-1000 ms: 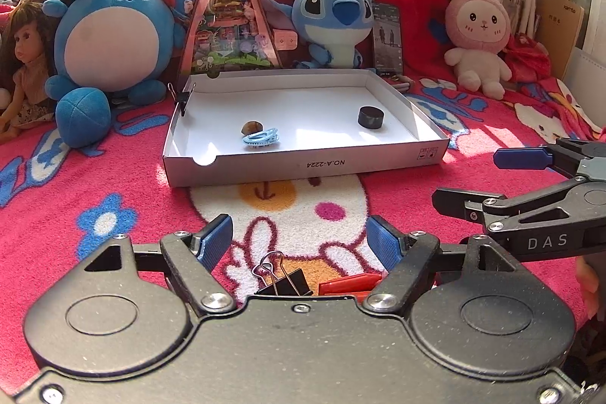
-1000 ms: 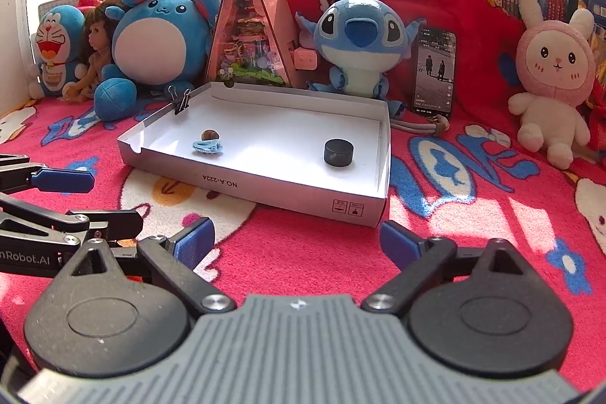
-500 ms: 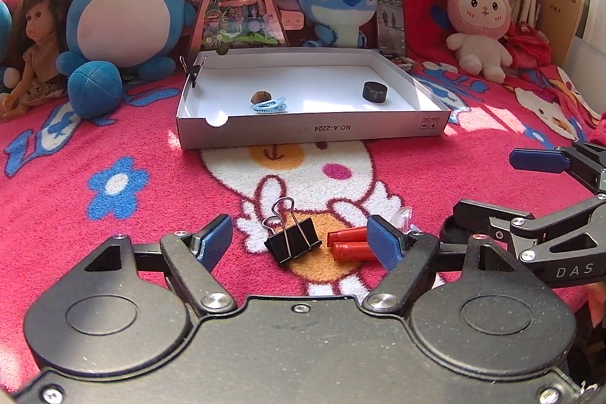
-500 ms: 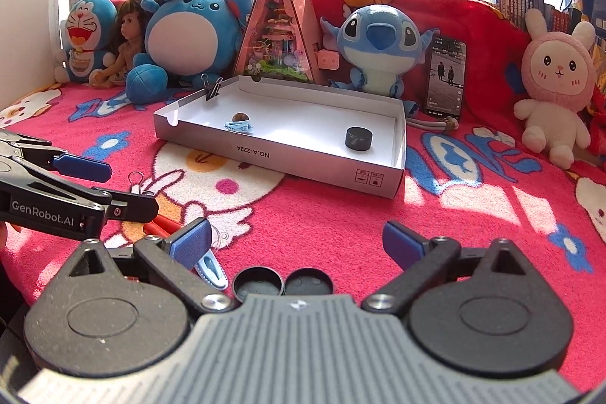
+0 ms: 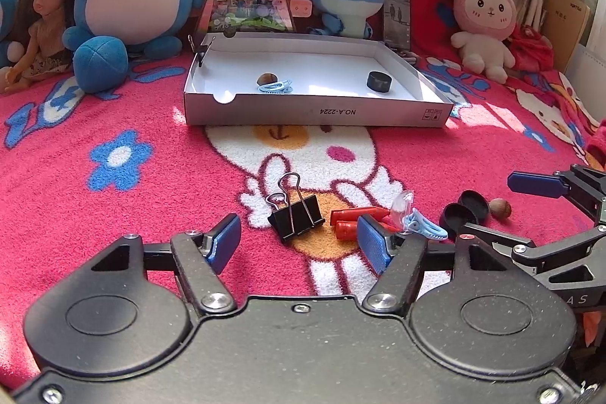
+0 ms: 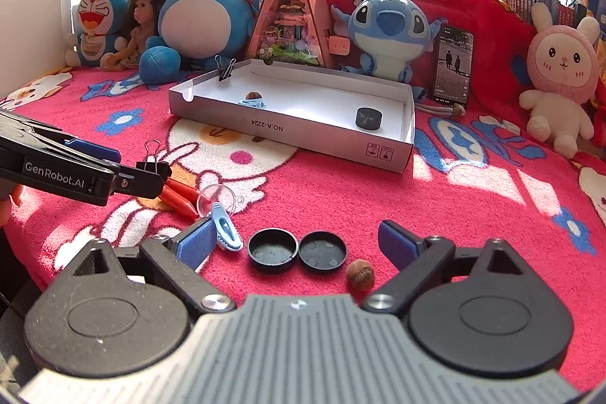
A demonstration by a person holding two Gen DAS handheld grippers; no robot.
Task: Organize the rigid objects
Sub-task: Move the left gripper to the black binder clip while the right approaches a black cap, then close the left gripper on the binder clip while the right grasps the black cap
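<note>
Before the left gripper [image 5: 299,240], jaws spread wide, a binder clip [image 5: 296,214] lies at 12 o'clock and red tubes [image 5: 354,220] at 1 o'clock; bare blanket [image 5: 159,199] spreads to 10 o'clock. Between the right gripper's [image 6: 299,245] fingers sit two black caps [image 6: 297,250], with a nut [image 6: 360,274] at 2 and a blue clip [image 6: 226,231] at 10 o'clock. Beyond, open blanket runs to the box [image 6: 303,135].

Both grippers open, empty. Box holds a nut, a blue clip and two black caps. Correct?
One error: the white box holds only one black cap, beside the nut and blue clip; the right wrist view shows it. Two more black caps lie on the blanket outside. The left gripper and right gripper are open and empty.
</note>
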